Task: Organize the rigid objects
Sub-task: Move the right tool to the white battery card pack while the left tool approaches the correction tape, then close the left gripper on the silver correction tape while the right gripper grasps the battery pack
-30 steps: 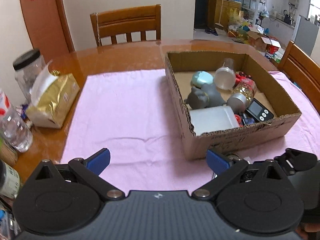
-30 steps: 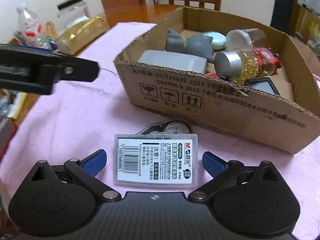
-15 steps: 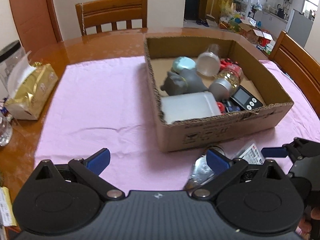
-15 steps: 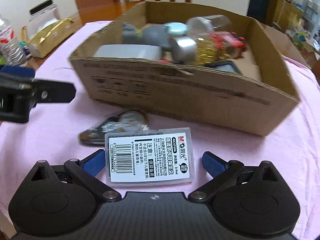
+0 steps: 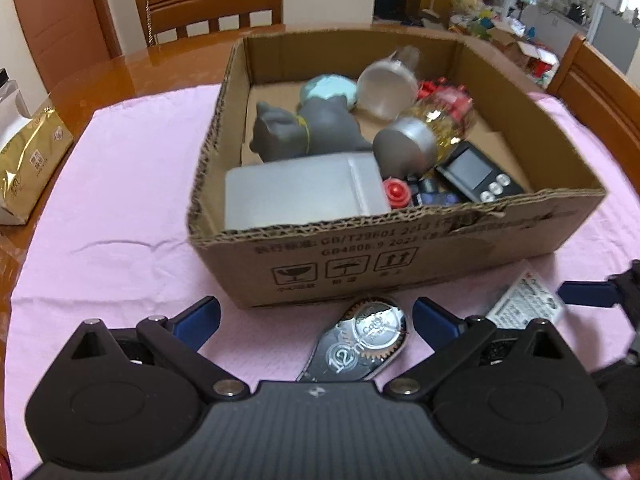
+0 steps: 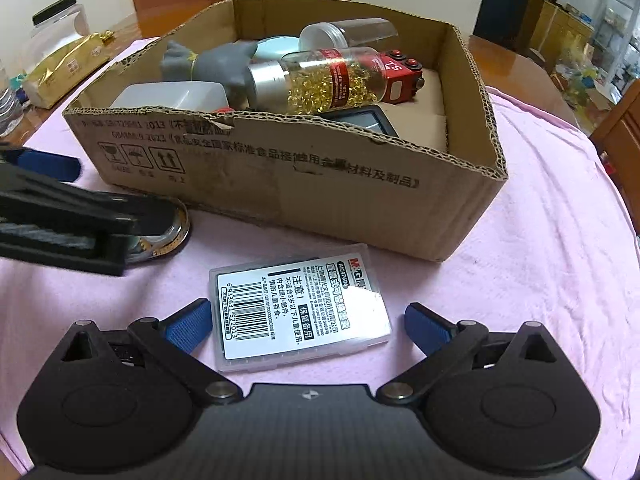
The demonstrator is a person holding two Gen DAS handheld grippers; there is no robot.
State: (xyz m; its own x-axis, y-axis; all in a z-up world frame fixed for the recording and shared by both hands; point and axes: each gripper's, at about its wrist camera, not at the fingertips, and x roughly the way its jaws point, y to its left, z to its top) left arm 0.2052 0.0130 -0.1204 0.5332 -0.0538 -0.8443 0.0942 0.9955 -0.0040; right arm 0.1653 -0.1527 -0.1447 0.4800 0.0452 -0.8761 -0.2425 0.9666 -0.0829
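A cardboard box (image 5: 400, 256) (image 6: 280, 184) stands on the pink cloth and holds a grey cat figure (image 5: 308, 132), a capsule bottle (image 6: 320, 80), a white container (image 5: 300, 196) and other items. A correction tape (image 5: 360, 344) lies on the cloth in front of the box, between the open jaws of my left gripper (image 5: 316, 316). A clear plastic lead case (image 6: 300, 312) with a barcode label lies between the open jaws of my right gripper (image 6: 306, 322). The case also shows in the left wrist view (image 5: 524, 300). Both grippers are empty.
A gold tissue pack (image 5: 28, 164) and a black-lidded jar (image 6: 60, 20) sit at the table's left. Wooden chairs (image 5: 208, 4) stand behind the table and at its right (image 5: 596, 92). The left gripper's body (image 6: 72, 220) lies across the tape in the right wrist view.
My left gripper has moved right and forward until the correction tape lies between its jaws. My right gripper has stayed around the lead case, swinging a little to the right.
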